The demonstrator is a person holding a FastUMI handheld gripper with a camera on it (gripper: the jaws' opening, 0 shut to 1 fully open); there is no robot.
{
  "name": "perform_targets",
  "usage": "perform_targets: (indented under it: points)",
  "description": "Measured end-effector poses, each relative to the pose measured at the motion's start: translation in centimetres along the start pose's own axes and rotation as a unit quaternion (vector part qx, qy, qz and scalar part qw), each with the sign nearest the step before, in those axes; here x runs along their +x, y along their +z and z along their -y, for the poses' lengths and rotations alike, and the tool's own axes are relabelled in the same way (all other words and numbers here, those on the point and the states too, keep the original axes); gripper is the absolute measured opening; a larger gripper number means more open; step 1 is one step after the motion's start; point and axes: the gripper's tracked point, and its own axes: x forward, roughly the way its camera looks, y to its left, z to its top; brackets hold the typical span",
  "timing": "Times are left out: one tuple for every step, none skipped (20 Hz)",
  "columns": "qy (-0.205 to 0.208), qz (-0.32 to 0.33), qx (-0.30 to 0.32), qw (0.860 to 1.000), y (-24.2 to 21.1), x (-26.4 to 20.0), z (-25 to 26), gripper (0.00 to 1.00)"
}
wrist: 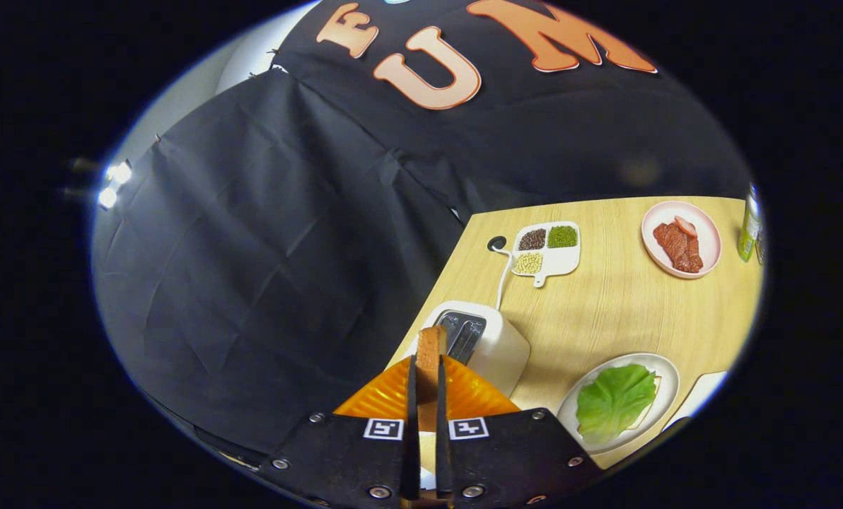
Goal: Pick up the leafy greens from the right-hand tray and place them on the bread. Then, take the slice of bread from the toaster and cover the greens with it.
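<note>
I am holding the gripper (427, 396) above the light wooden tabletop (605, 311), with the jaws nearly closed and both black fingers (411, 403) pressing on the flat faces of a tan, brown-crusted slice of bread (430, 353). The slice is standing on edge between the jaws and sitting clear of the white two-slot toaster (478, 343), whose slots are lying just beyond the fingertips.

The ruffled green lettuce leaf (614, 401) is resting on the round white plate (658, 375) to the right of the toaster, and a pale bread edge is showing under the leaf's right side. I am judging the greens step as complete and the covering step as under way.

Farther across the tabletop, a white divided tray holding dark, green and yellow beans (547, 249), a pink plate of sliced red meat (682, 239) and a green-labelled bottle (750, 226) are standing well apart from the working area.

Risks from this position:
- The grip is covering only the lower part of the slice, so I am expecting possible pivoting or slipping during rotation to flat.
- Releasing while the slice is upright is likely to tip it off the plate.
- A dragging approach could be pushing the leaf off the lower bread.
- The white toaster cord (503, 279) is lying behind the toaster and well away from the plate.
</note>
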Motion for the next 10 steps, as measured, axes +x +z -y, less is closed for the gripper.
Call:
perform_targets:
  points:
    - [-0.002, 0.006, 0.001, 1.000, 0.0, -0.7, 0.5, 0.09]
    - [-0.002, 0.011, 0.005, 1.000, 0.1, -1.5, 1.1, 0.09]
    - [-0.002, 0.015, 0.010, 1.000, -0.1, -2.1, 1.6, 0.09]
    - [-0.004, 0.021, 0.016, 1.000, 0.0, -2.6, 2.4, 0.09]
    - [-0.007, 0.028, 0.021, 0.999, -0.1, -2.9, 3.3, 0.09]
    - [-0.010, 0.031, 0.026, 0.999, -0.2, -3.3, 4.1, 0.09]
    - [-0.011, 0.033, 0.034, 0.999, -0.5, -3.7, 5.0, 0.09]
    - [-0.012, 0.033, 0.043, 0.998, -0.7, -4.0, 5.9, 0.09]
    - [-0.015, 0.031, 0.050, 0.998, -1.2, -4.2, 6.9, 0.09]
    - [-0.018, 0.032, 0.058, 0.998, -1.5, -4.5, 7.7, 0.09]
